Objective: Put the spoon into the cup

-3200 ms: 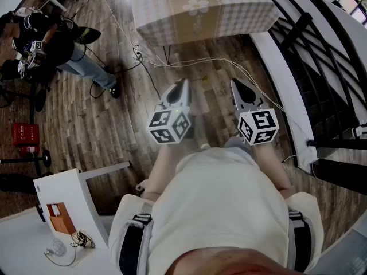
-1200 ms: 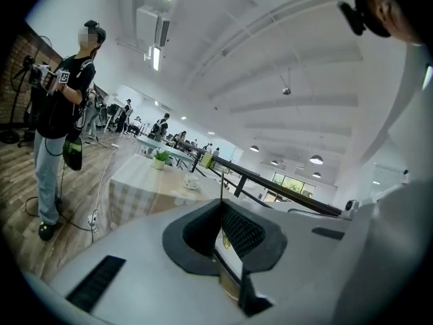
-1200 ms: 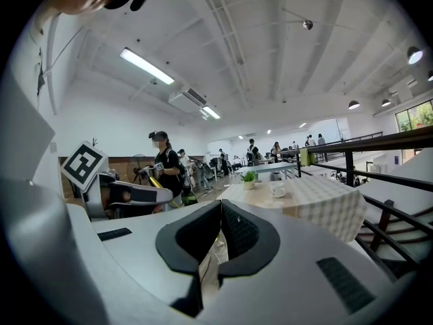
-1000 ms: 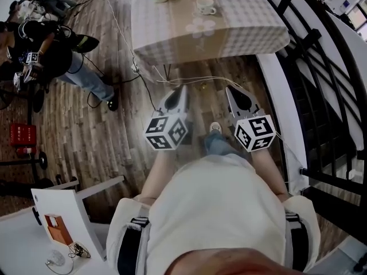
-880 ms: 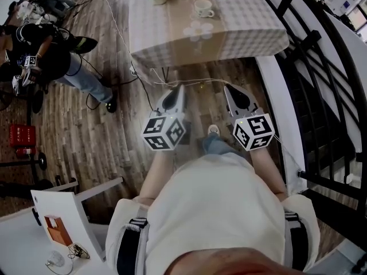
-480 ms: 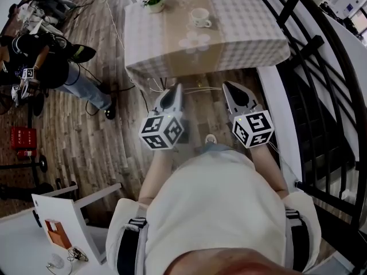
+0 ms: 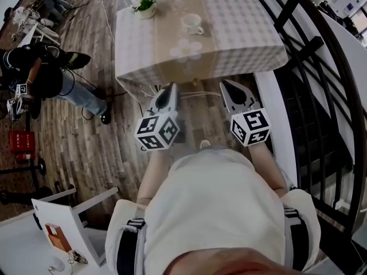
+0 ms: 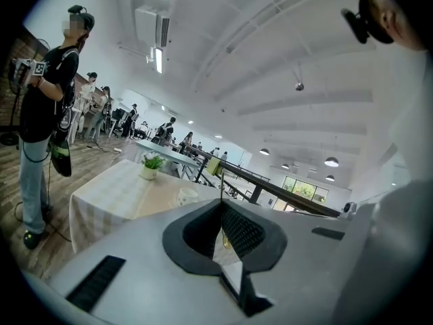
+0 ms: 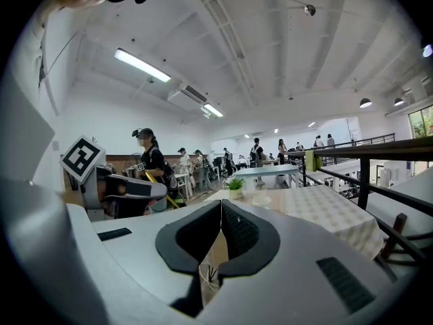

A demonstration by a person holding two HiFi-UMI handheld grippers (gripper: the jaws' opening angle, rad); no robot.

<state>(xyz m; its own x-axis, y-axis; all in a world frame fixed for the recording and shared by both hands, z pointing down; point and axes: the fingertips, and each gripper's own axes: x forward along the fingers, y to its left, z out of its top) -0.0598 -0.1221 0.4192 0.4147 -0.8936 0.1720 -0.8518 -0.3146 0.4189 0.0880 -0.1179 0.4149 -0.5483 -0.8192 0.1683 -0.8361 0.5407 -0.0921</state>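
- Since the earlier head view, the table [image 7: 246,27] has drawn closer to us. Its cloth edge now hangs just ahead of both tips, where a strip of wooden floor [image 7: 86,148] lay between before.
- The potted plant [image 7: 144,4] at the far left corner now shows whole.
- Our left tongs [image 7: 171,87] are closed tip to tip, with nothing between the jaws.
- Our right tongs [image 7: 225,85] are closed the same way and empty.
- We hold the two side by side, a little apart. Both point forward at the table, almost level, with the marker cubes towards our body.
- The cup [image 7: 191,23] stands on the table well beyond the tips, between the two pairs and nearer the left one.
- We cannot make out the spoon.
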